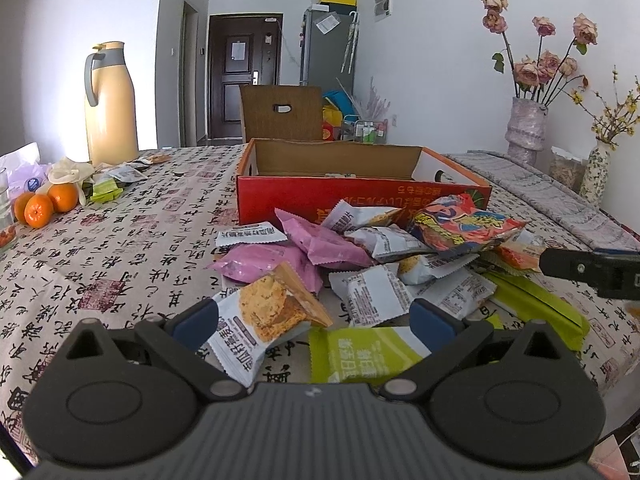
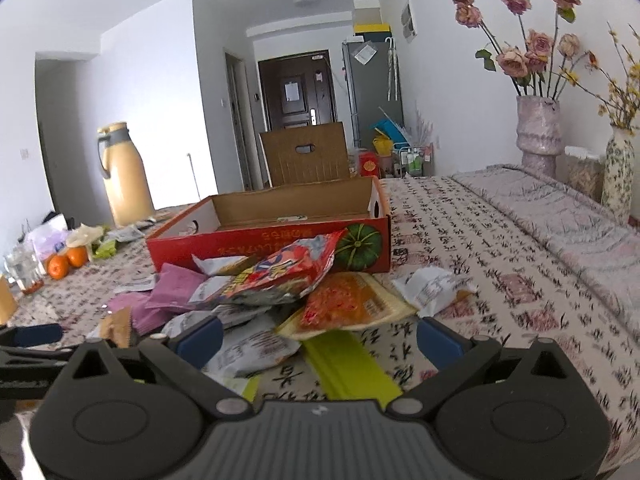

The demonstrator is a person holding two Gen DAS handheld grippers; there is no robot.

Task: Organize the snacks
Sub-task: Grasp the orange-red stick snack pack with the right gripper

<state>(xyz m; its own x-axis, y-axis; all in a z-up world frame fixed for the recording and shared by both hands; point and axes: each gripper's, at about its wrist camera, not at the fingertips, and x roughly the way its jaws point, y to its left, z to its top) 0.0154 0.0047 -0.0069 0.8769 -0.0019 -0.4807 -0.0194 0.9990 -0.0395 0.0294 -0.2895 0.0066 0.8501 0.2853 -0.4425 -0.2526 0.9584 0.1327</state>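
Snacks: a loose heap of packets (image 1: 360,256) lies on the counter (image 1: 120,248), right against the near wall of the red box (image 1: 360,196).
Box: open-topped, lid flap standing up behind; it looks almost bare inside, one flat item just showing above the near wall.
Left tongs (image 1: 316,320): spread wide, holding nothing, low at the near side of the heap. A cookie packet (image 1: 256,320) rests just inside the left finger; a green packet (image 1: 360,354) lies flat between the fingers.
Right tongs (image 2: 320,338): also wide apart and bare, at the right side of the heap, over a long green pack (image 2: 352,364) with an orange packet (image 2: 348,304) just beyond.
Step in hand: picking a first packet, I'd say; nothing from the heap seems boxed yet.
Doing it well: take one packet at a time, pinching a crimped end or raised corner, since the foil looks slippery and the flat ones give little to bite. The tilted cookie packet offers the easiest edge. Lift clear of the box wall before letting go.
Watch: the big red bag (image 1: 464,224) sits on top of others and could slide if they are tugged.
Far left edge: oranges (image 1: 44,204) and a flask (image 1: 110,100), well apart from the work.
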